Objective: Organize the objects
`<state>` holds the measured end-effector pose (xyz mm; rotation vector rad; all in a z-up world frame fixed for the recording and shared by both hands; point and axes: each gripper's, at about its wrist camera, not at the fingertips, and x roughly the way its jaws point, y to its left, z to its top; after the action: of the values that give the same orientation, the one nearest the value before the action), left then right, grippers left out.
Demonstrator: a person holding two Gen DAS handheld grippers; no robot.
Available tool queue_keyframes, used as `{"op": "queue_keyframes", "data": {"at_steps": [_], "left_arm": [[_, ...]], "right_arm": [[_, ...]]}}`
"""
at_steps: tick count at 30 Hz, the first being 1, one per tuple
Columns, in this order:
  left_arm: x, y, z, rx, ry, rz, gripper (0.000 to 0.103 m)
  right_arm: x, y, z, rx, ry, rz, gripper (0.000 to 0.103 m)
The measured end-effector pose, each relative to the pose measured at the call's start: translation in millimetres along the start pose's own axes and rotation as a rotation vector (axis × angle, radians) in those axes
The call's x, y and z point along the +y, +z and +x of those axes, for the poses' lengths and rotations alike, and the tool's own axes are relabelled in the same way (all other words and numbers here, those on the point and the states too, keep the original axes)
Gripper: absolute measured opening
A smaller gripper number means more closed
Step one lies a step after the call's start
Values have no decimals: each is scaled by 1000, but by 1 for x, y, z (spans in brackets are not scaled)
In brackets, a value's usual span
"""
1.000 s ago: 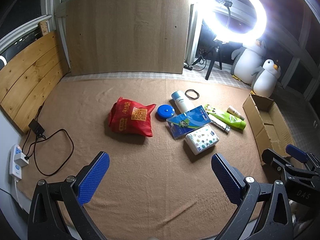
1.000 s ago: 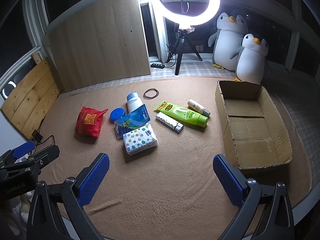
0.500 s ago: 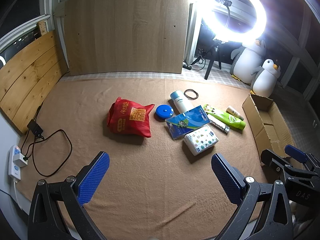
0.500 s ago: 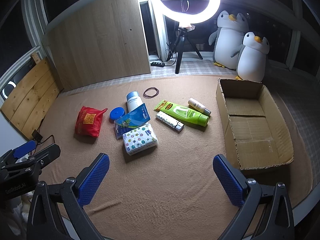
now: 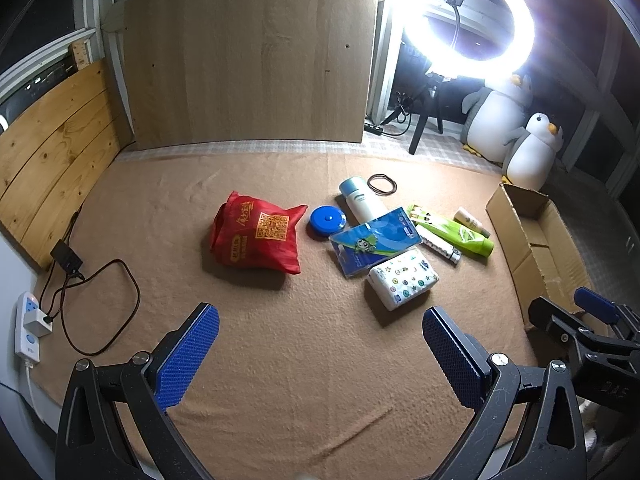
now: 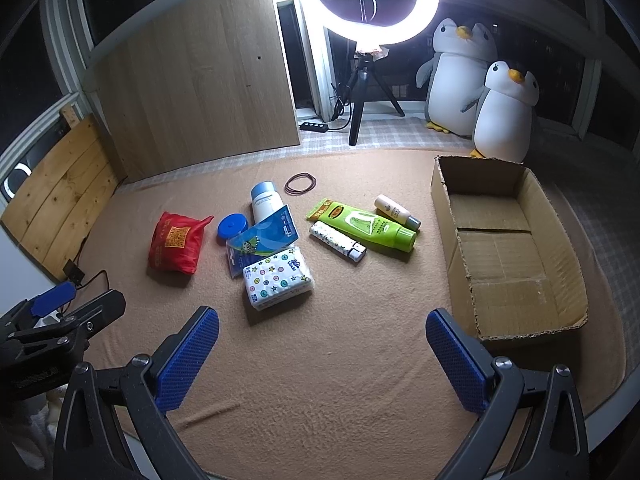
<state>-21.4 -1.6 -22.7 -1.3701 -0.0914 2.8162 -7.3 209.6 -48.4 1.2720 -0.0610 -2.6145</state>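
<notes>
On the brown blanket lie a red bag (image 5: 256, 236) (image 6: 176, 242), a blue round lid (image 5: 325, 222) (image 6: 232, 227), a white bottle with a blue cap (image 5: 358, 200) (image 6: 265, 200), a blue flat packet (image 5: 374, 240) (image 6: 262, 238), a patterned tissue pack (image 5: 402, 278) (image 6: 278, 278), a green tube (image 5: 452, 230) (image 6: 366, 226), a patterned lighter (image 6: 338, 241), a small cream bottle (image 6: 396, 212) and a rubber band (image 6: 301, 184). An open cardboard box (image 6: 504, 248) (image 5: 532, 240) stands right of them. My left gripper (image 5: 320, 340) and right gripper (image 6: 322, 340) hover open near the front edge, both empty.
A ring light on a tripod (image 6: 374, 4) and two plush penguins (image 6: 480, 92) stand behind the blanket. A wooden board (image 5: 248, 56) leans at the back. A power strip (image 5: 30, 328) with a black cable (image 5: 100, 304) lies at the left edge.
Both views have shifted only slightly; the left gripper drifted a little and the objects lie as before. Both grippers stay open.
</notes>
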Motion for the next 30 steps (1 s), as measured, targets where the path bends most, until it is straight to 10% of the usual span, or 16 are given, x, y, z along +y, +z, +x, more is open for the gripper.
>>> {"op": "queue_keyframes", "data": {"at_steps": [30], "left_arm": [[-49, 42, 121, 177, -105, 12, 90]], "right_arm": [[-51, -10, -2, 52, -56, 96, 102]]}}
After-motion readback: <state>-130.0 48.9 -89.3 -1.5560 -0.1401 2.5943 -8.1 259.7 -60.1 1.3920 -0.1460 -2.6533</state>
